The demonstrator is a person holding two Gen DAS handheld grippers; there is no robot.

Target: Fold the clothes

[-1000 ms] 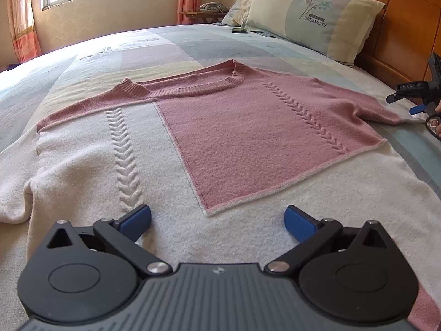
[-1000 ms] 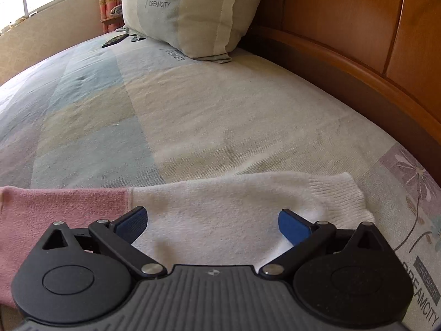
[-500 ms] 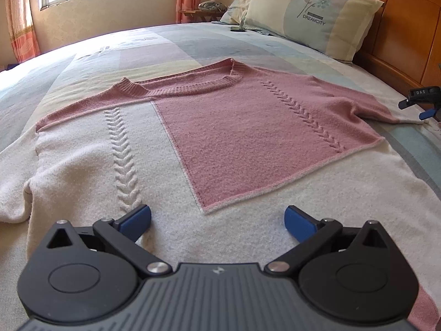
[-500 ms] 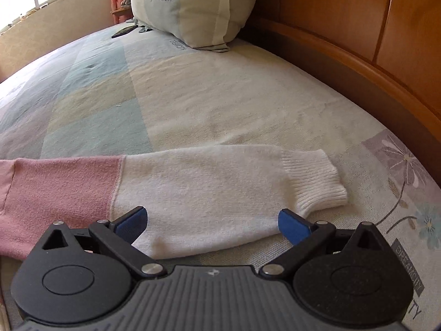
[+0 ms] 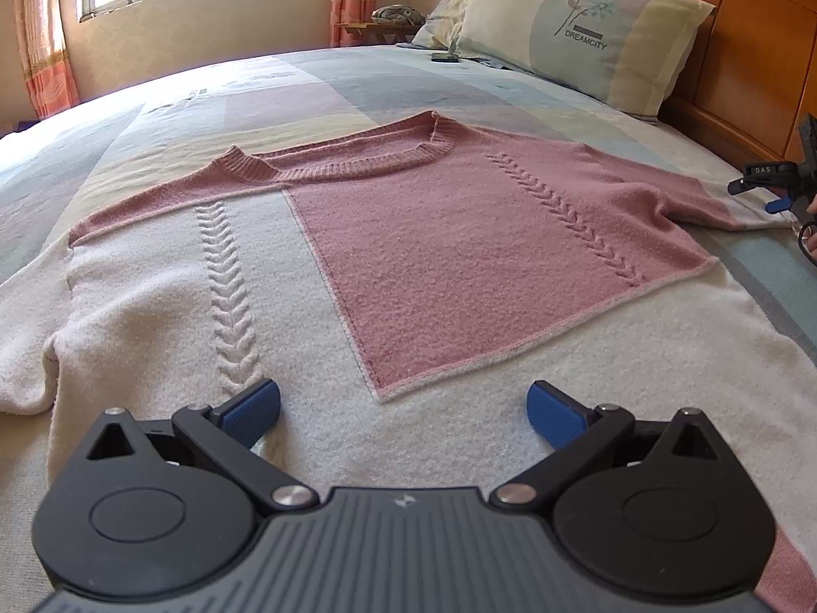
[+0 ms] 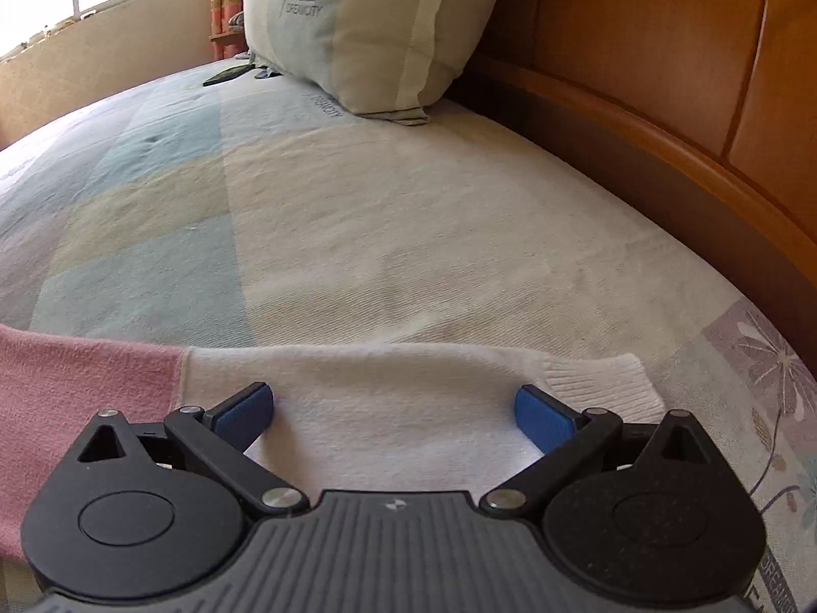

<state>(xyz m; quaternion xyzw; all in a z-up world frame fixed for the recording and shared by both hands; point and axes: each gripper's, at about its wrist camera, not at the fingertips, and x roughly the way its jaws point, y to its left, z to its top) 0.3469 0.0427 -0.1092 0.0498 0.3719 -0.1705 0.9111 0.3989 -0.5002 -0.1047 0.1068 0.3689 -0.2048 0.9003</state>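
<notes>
Nearer now, right gripper [image 6: 390, 408] gapes over fuzzy knit sleeve [image 6: 388, 403]; left gripper [image 5: 403, 406] likewise, perhaps hovering.

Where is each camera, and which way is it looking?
Left wrist: sits on the left gripper, low over the sweater body, looking across the bed toward the pillow; its open blue fingers show, and the right gripper at the edge.
Right wrist: sits on the right gripper, over the sweater's white sleeve, facing the headboard; its open fingers show.
Shared: sweater, pillow, bed.
</notes>
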